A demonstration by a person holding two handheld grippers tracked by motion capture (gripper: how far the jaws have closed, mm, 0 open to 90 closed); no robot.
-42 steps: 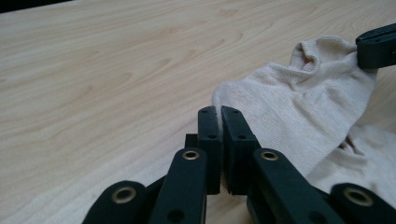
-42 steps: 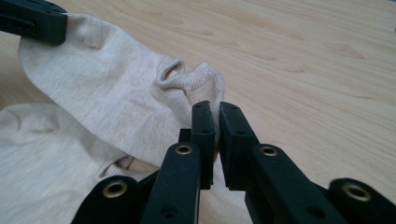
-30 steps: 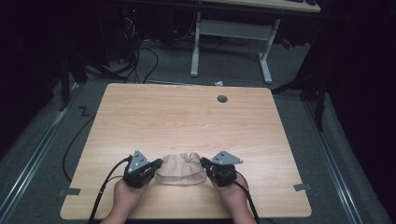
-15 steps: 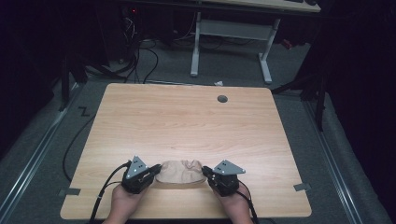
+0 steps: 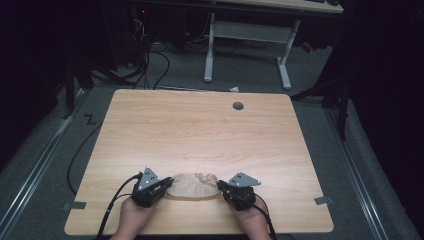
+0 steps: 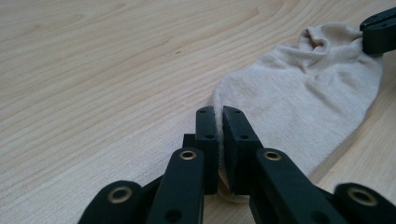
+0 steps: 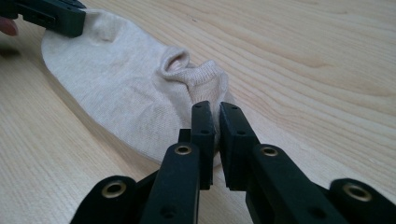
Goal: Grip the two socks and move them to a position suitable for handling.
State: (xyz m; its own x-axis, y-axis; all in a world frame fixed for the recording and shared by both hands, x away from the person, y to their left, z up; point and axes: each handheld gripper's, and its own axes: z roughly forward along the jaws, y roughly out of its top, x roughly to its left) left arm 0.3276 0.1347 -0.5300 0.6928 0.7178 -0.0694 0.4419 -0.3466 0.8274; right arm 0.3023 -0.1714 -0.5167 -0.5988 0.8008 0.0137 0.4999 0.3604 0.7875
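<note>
A beige ankle sock (image 5: 192, 185) lies stretched flat near the front edge of the wooden table (image 5: 200, 135). My left gripper (image 5: 167, 186) is shut on the sock's left end; its own view shows the cloth (image 6: 299, 98) pinched between the black jaws (image 6: 218, 116). At the other end my right gripper (image 5: 221, 187) is shut on the cuff end, where the fabric (image 7: 140, 93) bunches into a small fold just ahead of its jaws (image 7: 215, 112). Each gripper view shows the other gripper's tip at the far end of the sock.
A round grey cable hole (image 5: 238, 105) sits near the table's far edge. Beyond the table stand a white desk frame (image 5: 245, 45) and loose cables (image 5: 150, 60) on the dark floor. Tape marks (image 5: 322, 200) sit at the front corners.
Both grippers have drawn the sock toward the table's front edge, and it now lies flatter and more stretched between them.
</note>
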